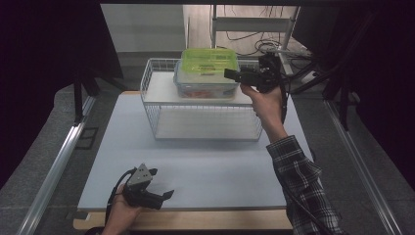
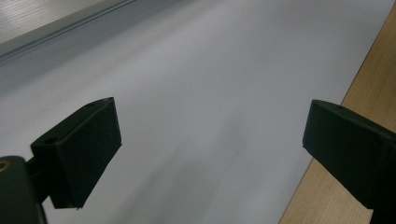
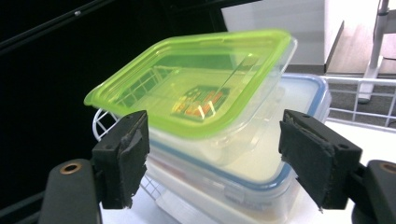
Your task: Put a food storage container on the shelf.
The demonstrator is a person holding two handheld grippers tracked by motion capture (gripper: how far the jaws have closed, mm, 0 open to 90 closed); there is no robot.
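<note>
A green-lidded container (image 1: 209,60) sits stacked on a blue-rimmed container (image 1: 205,85), the pair resting on the top shelf of a white wire rack (image 1: 161,120) that stands toward the far side of the desk (image 1: 205,171). In the right gripper view the green-lidded container (image 3: 196,88) lies tilted across the lid of the blue-rimmed container (image 3: 280,158). The right gripper (image 1: 233,75) hangs level at the rack's right end, just beside the stack, its fingers (image 3: 123,158) spread wide to either side of the containers' near corner and pressing on neither box. Well apart from the rack, at the desk's near edge, the left gripper (image 1: 164,193) rests low in the person's hand, its fingers (image 2: 81,154) wide apart over bare grey desk surface, with nothing between them. A plaid sleeve (image 1: 303,191) reaches in toward the rack from the near right.
</note>
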